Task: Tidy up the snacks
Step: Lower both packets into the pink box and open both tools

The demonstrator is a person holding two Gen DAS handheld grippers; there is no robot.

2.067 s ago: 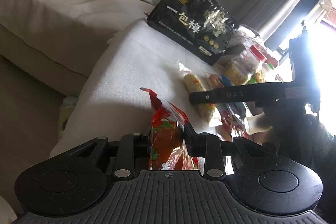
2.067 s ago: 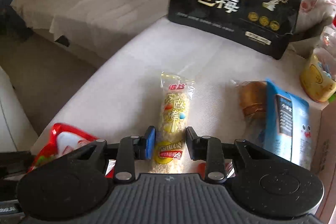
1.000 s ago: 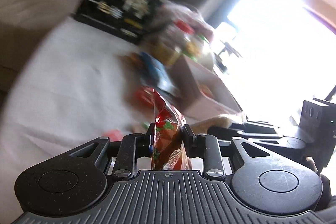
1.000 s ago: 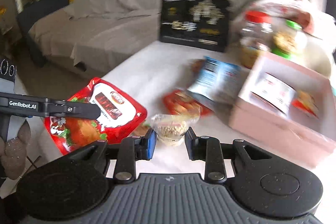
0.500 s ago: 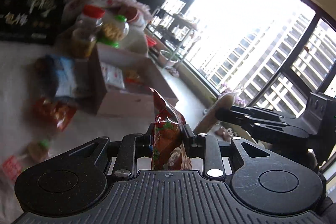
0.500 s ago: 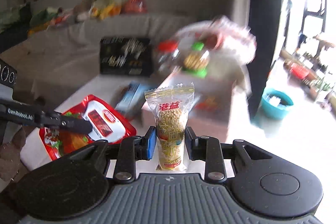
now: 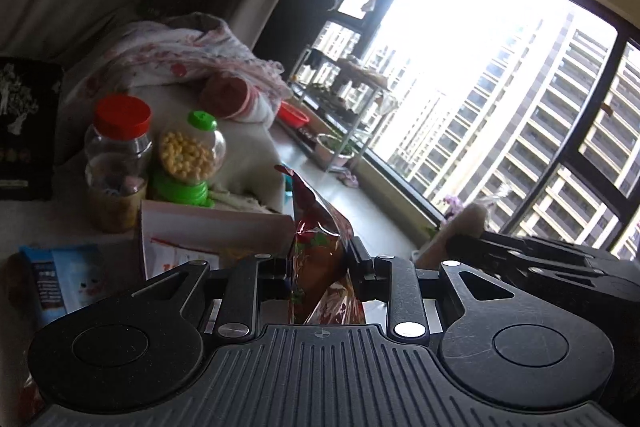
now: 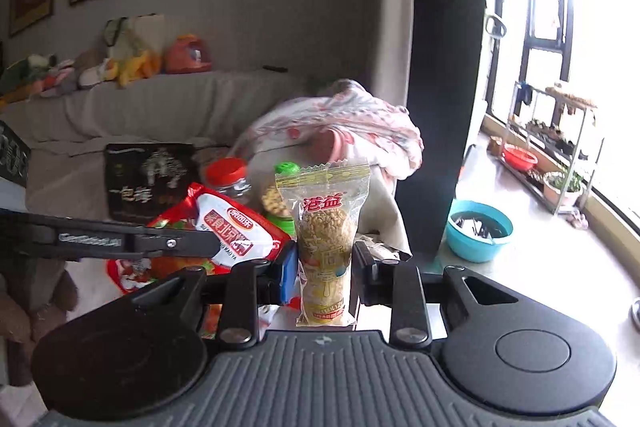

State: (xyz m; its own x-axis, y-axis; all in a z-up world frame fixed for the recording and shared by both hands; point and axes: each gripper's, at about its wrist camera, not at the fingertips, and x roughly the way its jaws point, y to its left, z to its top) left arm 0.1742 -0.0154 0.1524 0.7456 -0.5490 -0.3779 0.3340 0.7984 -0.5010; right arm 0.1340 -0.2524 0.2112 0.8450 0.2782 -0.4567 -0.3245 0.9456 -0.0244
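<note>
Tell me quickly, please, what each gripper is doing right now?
Left gripper: closed on the red snack bag.
Right gripper: closed on the puffed rice stick packet.

2 jars (image 7: 116, 163), 1 pink box (image 7: 208, 227), 2 held snack packets (image 8: 326, 247).

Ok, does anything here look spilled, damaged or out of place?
Nothing looks spilled or torn. The green-capped jar lies tipped over beside the upright red-lidded jar. The left gripper pinches a crumpled red snack packet; the right gripper holds a puffed-grain stick.
</note>
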